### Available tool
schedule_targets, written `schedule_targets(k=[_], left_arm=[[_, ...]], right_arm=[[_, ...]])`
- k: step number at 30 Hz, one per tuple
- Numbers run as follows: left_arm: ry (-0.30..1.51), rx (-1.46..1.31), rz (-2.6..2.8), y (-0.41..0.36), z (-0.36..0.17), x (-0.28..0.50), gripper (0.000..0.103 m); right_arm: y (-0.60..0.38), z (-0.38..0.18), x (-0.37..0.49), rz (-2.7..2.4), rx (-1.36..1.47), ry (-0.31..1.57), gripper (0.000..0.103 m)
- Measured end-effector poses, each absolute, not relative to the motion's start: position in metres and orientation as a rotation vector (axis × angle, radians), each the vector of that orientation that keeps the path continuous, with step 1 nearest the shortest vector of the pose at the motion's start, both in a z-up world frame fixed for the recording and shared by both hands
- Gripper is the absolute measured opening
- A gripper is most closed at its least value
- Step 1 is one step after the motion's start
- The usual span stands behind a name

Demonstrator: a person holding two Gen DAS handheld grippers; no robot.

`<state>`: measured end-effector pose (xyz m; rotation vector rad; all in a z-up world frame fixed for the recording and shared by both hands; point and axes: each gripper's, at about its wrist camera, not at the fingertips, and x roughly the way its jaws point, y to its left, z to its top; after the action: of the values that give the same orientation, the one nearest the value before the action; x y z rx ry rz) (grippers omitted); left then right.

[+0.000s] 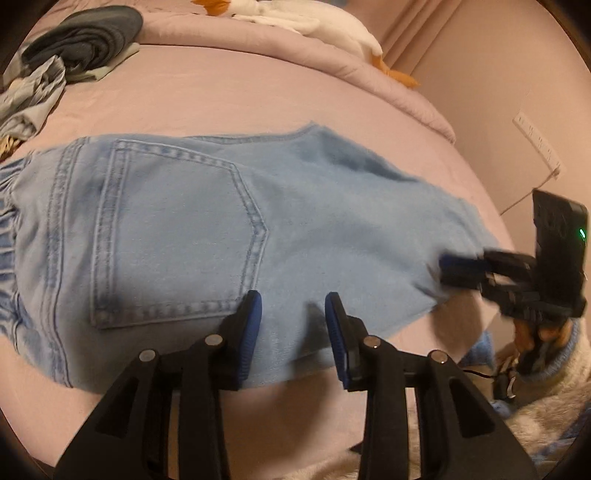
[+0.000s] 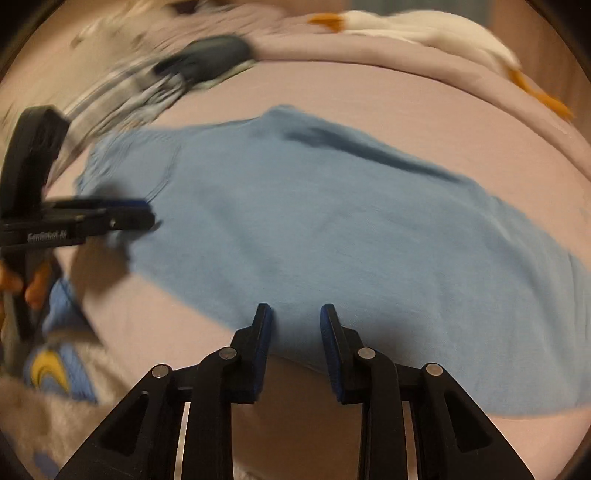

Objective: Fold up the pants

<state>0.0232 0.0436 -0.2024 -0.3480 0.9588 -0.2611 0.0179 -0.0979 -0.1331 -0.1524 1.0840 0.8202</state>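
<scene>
1. now the light blue denim pants (image 1: 229,236) lie folded flat across the pink bed sheet (image 1: 207,96), back pocket (image 1: 173,236) up, waistband at the left.
2. the left gripper (image 1: 293,317) hovers at the near edge of the pants, its blue pads (image 1: 253,325) narrowly apart, nothing pinched between them.
3. the right gripper (image 2: 295,325) sits at the near hem on the right, jaws parted a little and empty; its view is blurred.
4. a dark folded garment (image 1: 88,40) and a white plush toy (image 1: 295,22) rest at the far side of the bed.
</scene>
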Motion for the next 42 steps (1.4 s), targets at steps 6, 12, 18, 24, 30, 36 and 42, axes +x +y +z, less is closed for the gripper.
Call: schedule_targets(k=[6, 12, 18, 24, 30, 36, 42], left_arm=[[0.882, -0.359, -0.219, 0.050, -0.183, 0.032, 0.040], [0.851, -0.357, -0.106, 0.076, -0.181, 0.055, 0.040], [0.845, -0.350, -0.038, 0.100, -0.183, 0.060, 0.036], [0.860, -0.326, -0.023, 0.098, -0.187, 0.067, 0.033], [0.882, -0.284, -0.001, 0.096, -0.191, 0.074, 0.034], [0.882, -0.251, 0.021, 0.088, -0.180, 0.066, 0.041], [0.880, -0.111, -0.125, 0.041, -0.179, 0.054, 0.045]], right_arm=[[-0.092, -0.103, 0.072, 0.788, -0.081, 0.970, 0.030], [-0.058, -0.106, 0.120, 0.855, -0.075, 0.948, 0.034], [-0.024, -0.126, 0.142, 0.918, -0.221, 1.042, 0.038], [-0.006, -0.130, 0.150, 1.006, -0.363, 1.079, 0.004], [0.001, -0.142, 0.177, 0.966, -0.316, 1.135, 0.003], [-0.048, -0.116, 0.187, 0.822, -0.144, 1.054, 0.009], [-0.117, -0.093, 0.158, 0.783, -0.069, 0.996, 0.009]])
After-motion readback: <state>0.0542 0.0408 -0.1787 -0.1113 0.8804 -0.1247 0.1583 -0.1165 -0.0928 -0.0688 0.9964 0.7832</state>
